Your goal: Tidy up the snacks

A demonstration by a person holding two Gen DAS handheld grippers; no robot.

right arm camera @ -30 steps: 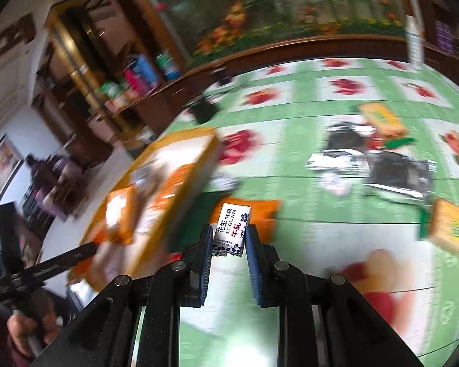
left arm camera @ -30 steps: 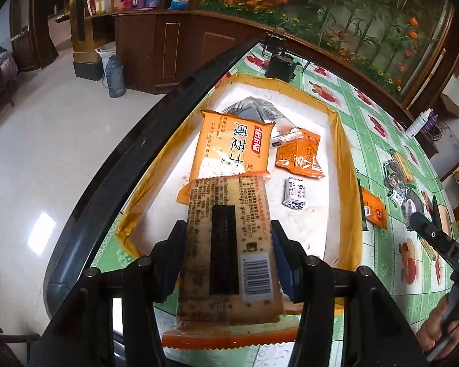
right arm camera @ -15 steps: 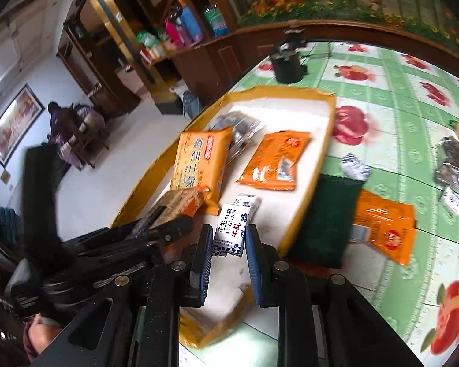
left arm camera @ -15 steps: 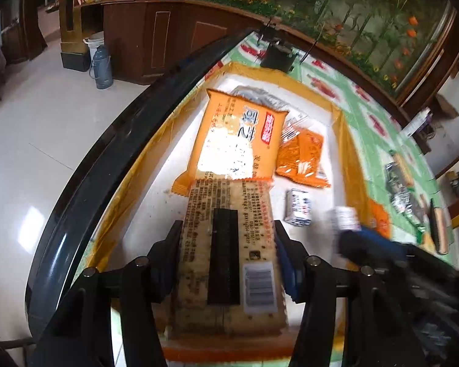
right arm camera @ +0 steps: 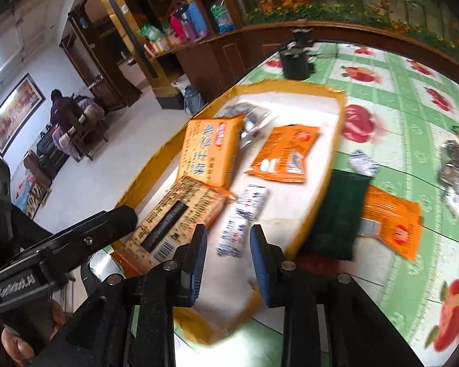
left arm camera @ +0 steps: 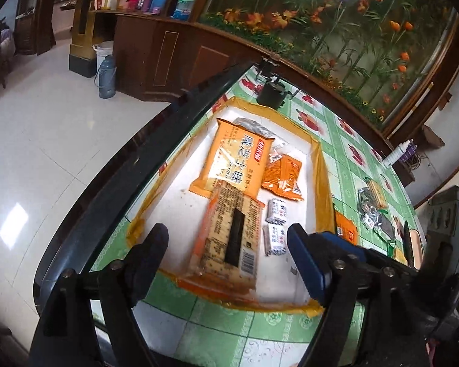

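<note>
Cracker pack lies flat in yellow-rimmed tray, barcode up, touching big orange bag; two small white candy packs just beside it. Left gripper above the pack, fingers wide, holding nothing. Right gripper fingers apart w/ blurred candy pack between, prob. released. Tray sits on green bench.

green-tiled table carries yellow-rimmed tray, loose snacks.

A long tan cracker pack is lying flat in the yellow-rimmed tray, its far end overlapping a big orange biscuit bag. Two small white milk-candy packets are sitting just beside it, near a smaller orange packet.
</note>
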